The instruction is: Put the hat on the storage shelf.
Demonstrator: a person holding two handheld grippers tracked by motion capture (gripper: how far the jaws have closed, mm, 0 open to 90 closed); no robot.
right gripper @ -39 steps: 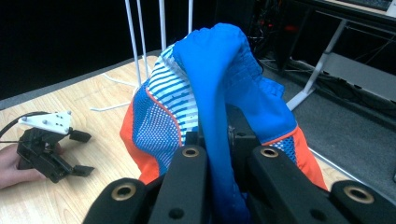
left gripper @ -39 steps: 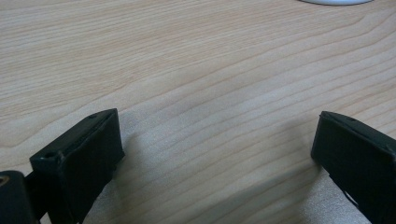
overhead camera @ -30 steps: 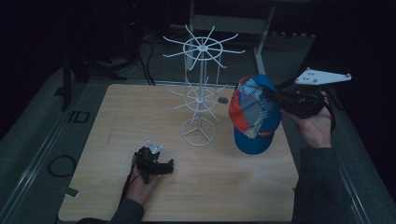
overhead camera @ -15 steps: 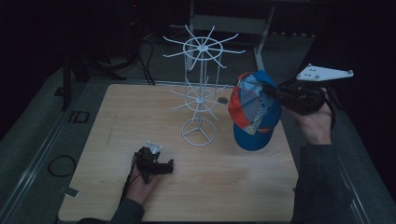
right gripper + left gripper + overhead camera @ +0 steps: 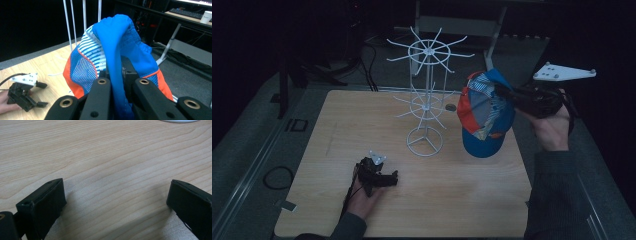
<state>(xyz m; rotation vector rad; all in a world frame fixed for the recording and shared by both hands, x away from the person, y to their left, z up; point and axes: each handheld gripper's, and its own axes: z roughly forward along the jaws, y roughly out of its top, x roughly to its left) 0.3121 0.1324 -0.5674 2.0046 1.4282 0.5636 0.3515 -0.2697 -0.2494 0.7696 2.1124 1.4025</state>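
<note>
A blue, orange and white striped cap (image 5: 484, 115) hangs in the air to the right of a white wire display rack (image 5: 427, 95). My right gripper (image 5: 504, 95) is shut on its fabric from the right. In the right gripper view the jaws (image 5: 116, 82) pinch a fold of the blue cap (image 5: 110, 50). My left gripper (image 5: 393, 179) rests low on the wooden table (image 5: 337, 125), near the front, left of the rack's ring base. Its jaws (image 5: 115, 187) stand wide open over bare wood with nothing between them. The left gripper (image 5: 42, 94) also shows far off in the right gripper view.
The rack has two tiers of thin spokes and a round base (image 5: 425, 141) at the table's middle. A small dark round spot (image 5: 451, 107) lies on the table behind the cap. Dark cables and stands lie beyond the far edge.
My right gripper has lifted the cap slightly upward. The left gripper has stayed where it was.
</note>
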